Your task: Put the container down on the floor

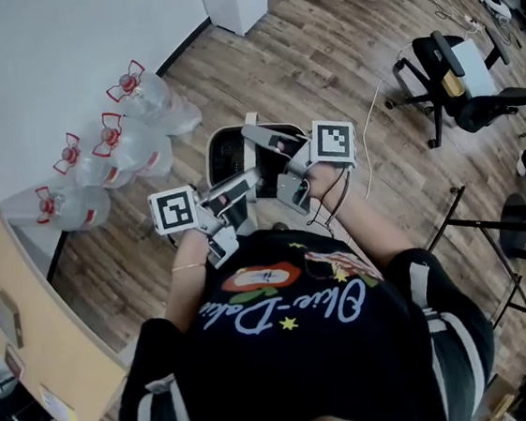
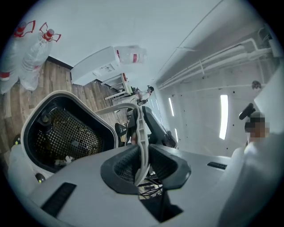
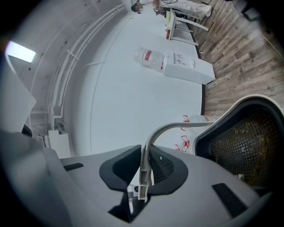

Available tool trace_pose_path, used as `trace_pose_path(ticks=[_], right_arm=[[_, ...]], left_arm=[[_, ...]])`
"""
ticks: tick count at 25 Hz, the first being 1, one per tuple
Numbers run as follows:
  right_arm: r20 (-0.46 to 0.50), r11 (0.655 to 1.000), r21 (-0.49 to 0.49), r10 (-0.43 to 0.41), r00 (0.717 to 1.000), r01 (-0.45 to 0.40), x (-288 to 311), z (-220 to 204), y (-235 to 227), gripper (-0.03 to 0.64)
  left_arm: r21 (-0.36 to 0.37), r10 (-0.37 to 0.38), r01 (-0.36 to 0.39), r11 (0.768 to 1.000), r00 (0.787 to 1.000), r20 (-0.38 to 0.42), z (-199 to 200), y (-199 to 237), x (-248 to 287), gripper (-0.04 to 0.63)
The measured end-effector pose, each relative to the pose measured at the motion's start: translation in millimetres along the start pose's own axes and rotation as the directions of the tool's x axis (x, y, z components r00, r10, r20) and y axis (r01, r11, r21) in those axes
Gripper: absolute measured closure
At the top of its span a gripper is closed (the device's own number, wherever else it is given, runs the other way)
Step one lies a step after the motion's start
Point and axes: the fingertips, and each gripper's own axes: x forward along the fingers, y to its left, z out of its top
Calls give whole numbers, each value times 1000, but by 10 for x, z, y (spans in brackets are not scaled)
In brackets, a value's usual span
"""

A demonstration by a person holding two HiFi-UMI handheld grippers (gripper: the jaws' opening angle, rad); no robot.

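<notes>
The container [image 1: 226,155] is held in the air before the person, above the wooden floor [image 1: 321,57]; its grey handle [image 2: 138,128] is pinched by the left gripper [image 2: 142,165] and by the right gripper [image 3: 144,168]; the carrying step seems in hand; next, both should be lowered evenly, so that the container is kept level.

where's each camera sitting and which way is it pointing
head view: on the person's head, looking steeply down at the container and wood floor; their torso, forearms, left gripper and right gripper show.
left gripper view: rides the left gripper, looks along its jaws, shut on the handle; container beyond.
right gripper view: rides the right gripper, jaws likewise shut on the handle.
shared: both gripper views show handle, container and water bottles.
</notes>
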Motion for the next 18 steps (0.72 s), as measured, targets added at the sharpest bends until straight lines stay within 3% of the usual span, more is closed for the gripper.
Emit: trace_pose_path(ticks=[6,12,18], right_arm=[[45,999,16,-43,998,42,40,260,-151,568],[91,997,20,-73,993,72,416,861,-308,568],[115,998,8,-69,991,69,474,953,-289,568]], left_arm=[[-19,-1,0,1000,999,-49,188,147,157,536],[-24,-13,10,1000,994,-109,841,360,395,535],[12,-1,3,1000,993,-119,949,421,417,535]])
